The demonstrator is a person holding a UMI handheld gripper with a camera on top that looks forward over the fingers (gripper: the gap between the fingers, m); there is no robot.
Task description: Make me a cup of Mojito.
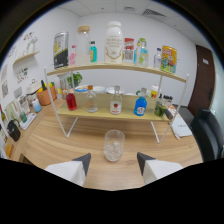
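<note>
- On the table [60, 142], just ahead of my jaws [113, 164], stood the glass [114, 145], upright and apart from both tips.
- My jaws were spread wide and held nothing; the glass sat beyond them, roughly on the line between the two, resting on the wood by itself.
- Something pale lay in the bottom of the glass, ice perhaps, though I could not tell for sure.
- I judged the drink barely begun: no coloured liquid showed in the glass, and no bottle stood beside it.
- Behind the glass rose a two-level rack [117, 66] with its bottles in place.
- On the lower shelf I saw a red bottle [71, 101], a clear bottle [91, 99], a red-label bottle [116, 102], a blue bottle [141, 105] and a dark green one [160, 107] off to the right.
- On the upper shelf stood taller containers, a big white bottle [114, 42] in the middle.
- What I judged was left: fetching the bottles from the rack and pouring them in.
- My pose was low and level, pointed straight at the glass and the rack's middle, set back from both, touching nothing.
</note>
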